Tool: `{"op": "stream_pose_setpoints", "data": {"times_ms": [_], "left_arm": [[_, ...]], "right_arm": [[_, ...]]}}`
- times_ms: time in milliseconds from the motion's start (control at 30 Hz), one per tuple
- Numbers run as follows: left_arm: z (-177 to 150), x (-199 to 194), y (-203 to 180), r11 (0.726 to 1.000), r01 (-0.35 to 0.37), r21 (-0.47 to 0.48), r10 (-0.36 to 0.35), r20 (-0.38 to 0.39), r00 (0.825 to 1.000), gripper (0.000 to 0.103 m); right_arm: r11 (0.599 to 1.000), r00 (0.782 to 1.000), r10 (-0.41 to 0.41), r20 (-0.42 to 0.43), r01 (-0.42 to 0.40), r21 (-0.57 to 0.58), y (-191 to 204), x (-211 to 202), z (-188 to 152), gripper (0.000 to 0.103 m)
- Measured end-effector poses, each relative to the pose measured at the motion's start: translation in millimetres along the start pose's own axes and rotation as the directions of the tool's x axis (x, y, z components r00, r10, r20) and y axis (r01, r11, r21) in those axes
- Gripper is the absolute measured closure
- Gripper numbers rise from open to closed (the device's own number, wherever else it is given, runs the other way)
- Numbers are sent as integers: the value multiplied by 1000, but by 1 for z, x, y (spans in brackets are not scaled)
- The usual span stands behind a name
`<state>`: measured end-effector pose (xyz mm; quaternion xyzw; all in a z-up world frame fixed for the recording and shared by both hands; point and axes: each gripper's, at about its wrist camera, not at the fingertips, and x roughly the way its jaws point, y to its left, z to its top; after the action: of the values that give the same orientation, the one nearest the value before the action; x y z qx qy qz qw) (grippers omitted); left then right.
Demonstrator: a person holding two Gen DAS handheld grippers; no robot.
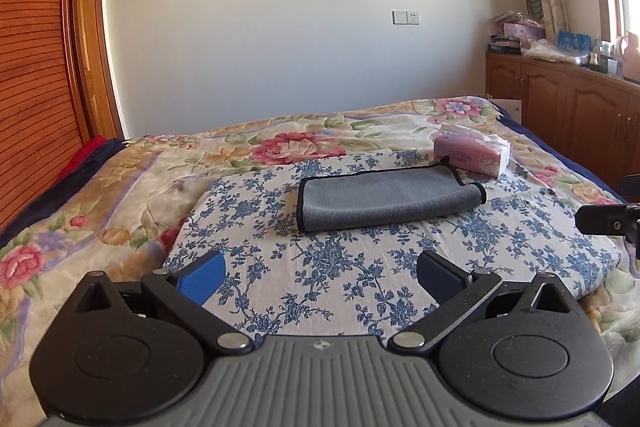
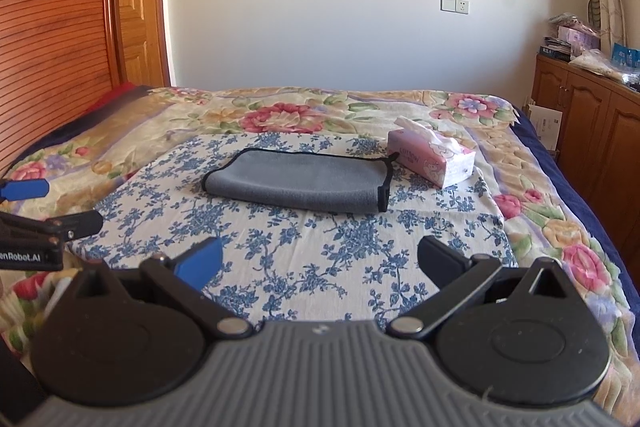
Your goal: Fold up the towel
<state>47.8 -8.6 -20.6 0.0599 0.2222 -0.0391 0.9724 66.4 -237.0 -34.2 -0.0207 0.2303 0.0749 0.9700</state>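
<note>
Bed [image 2: 520,163], one folded towel [image 2: 296,181], one tissue pack [image 2: 432,157], two open claws

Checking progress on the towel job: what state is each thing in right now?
Gray towel: folded over, lying flat on the blue-flowered cloth, not held.
Tissue pack: opened, a tissue sticking out, beside the towel.
Left tongs: open, holding nothing.
Right tongs: open, holding nothing.
</note>
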Motion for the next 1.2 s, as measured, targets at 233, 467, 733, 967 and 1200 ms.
{"op": "stream_pose_setpoints", "data": {"times_ms": [233, 467, 733, 967, 1200], "left_arm": [[-11, 3, 1, 1000, -3, -3, 3, 5, 1000, 0], [-11, 3, -2, 1000, -3, 12, 2, 42, 999, 0], [-7, -3, 0, 1000, 4, -1, -4, 81, 997, 0], [-5, -8, 2, 1000, -3, -21, 5, 106, 994, 0], [-2, -12, 7, 999, -10, -44, 16, 143, 990, 0]], "right_arm": [[1000, 1000, -20, 21, 20, -5, 0, 2, -4, 0], [999, 998, -35, 59, 34, 14, -3, -1, -4, 0], [998, 992, -59, 111, 58, 12, -4, -5, -3, 0], [997, 986, -78, 145, 76, 16, -5, -9, -3, 0], [996, 978, -92, 187, 90, 18, -5, -15, -3, 0]]}}
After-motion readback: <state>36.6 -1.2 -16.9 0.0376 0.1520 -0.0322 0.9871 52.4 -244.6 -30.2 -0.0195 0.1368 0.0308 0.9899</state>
